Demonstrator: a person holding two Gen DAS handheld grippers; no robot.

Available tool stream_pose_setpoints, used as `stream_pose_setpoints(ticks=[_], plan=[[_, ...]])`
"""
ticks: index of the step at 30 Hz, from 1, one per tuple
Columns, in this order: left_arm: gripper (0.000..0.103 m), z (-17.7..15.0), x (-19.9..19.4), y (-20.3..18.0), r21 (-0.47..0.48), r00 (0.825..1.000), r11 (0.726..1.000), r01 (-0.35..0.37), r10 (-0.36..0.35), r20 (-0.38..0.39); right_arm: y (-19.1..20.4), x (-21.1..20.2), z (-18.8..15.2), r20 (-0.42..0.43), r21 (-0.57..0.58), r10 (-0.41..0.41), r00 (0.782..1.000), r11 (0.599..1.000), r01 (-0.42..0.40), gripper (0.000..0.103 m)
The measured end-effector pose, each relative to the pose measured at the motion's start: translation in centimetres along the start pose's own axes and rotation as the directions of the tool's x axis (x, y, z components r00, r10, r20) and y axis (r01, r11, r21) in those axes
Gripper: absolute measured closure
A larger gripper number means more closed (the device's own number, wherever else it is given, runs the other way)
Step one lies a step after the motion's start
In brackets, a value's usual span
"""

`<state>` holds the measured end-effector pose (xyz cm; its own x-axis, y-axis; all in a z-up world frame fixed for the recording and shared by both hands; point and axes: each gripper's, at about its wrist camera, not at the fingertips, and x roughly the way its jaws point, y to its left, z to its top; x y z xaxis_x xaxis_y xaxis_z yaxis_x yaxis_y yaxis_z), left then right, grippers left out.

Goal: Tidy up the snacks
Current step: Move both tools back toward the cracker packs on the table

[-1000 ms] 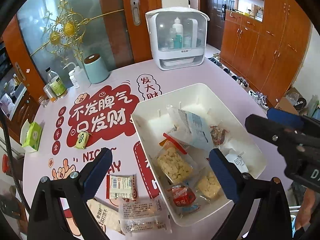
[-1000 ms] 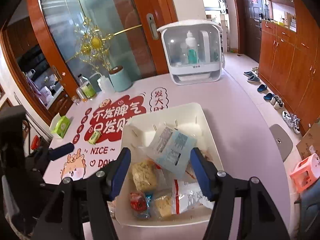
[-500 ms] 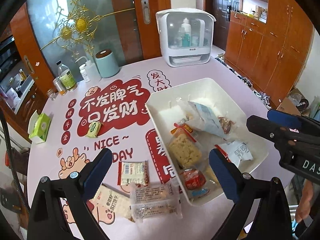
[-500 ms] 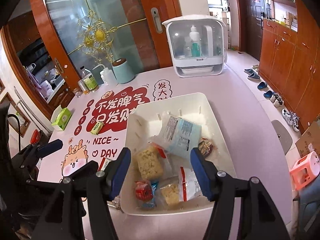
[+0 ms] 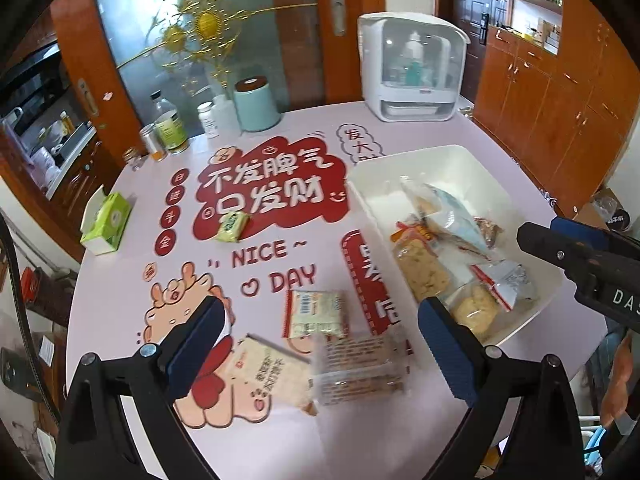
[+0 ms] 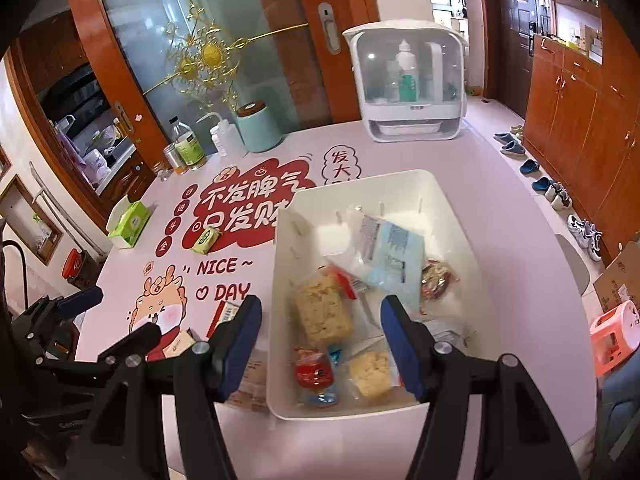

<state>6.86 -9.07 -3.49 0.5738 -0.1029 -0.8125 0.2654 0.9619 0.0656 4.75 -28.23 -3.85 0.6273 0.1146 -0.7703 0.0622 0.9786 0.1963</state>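
Observation:
A white bin [image 5: 420, 160] [image 6: 440, 196] on the pink table holds several snack packs, among them a pale blue bag [image 6: 394, 260] and a yellow cracker pack [image 6: 322, 314]. Three packs lie on the table left of the bin: a white-green pack [image 5: 316, 314], a clear biscuit pack [image 5: 358, 368] and a cream pack [image 5: 272, 374]. A small green pack [image 5: 232, 226] lies farther back. My left gripper [image 5: 320, 350] is open and empty above the loose packs. My right gripper [image 6: 320, 344] is open and empty above the bin's near end.
At the table's back stand a white dispenser cabinet [image 5: 412, 68], a teal canister [image 5: 256, 104] and several bottles [image 5: 170, 126]. A green tissue box [image 5: 106, 224] sits at the left edge. Wooden cabinets [image 5: 560, 92] line the right wall.
My left gripper has moved left, from over the bin to over the loose packs on the table. My right gripper has drawn back slightly. Both stay open.

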Motion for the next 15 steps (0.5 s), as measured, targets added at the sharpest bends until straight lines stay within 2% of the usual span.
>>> stream_pose_setpoints(ticks=[7,15], plan=[[0.006,-0.8,-1.6,4.9,0.004,0.999,1.000,-0.030,0.030,0.014,4.0,0.6,-0.2,-0.006,-0.006,0.006,1.000,1.000,-0.006,0.040],[0.006,0.3,-4.9,13.0,0.015,0.988,0.994,-0.110,0.107,0.114,10.0,0.2,0.6,0.016,-0.050,-0.003,1.000,0.999,0.004,0.040]])
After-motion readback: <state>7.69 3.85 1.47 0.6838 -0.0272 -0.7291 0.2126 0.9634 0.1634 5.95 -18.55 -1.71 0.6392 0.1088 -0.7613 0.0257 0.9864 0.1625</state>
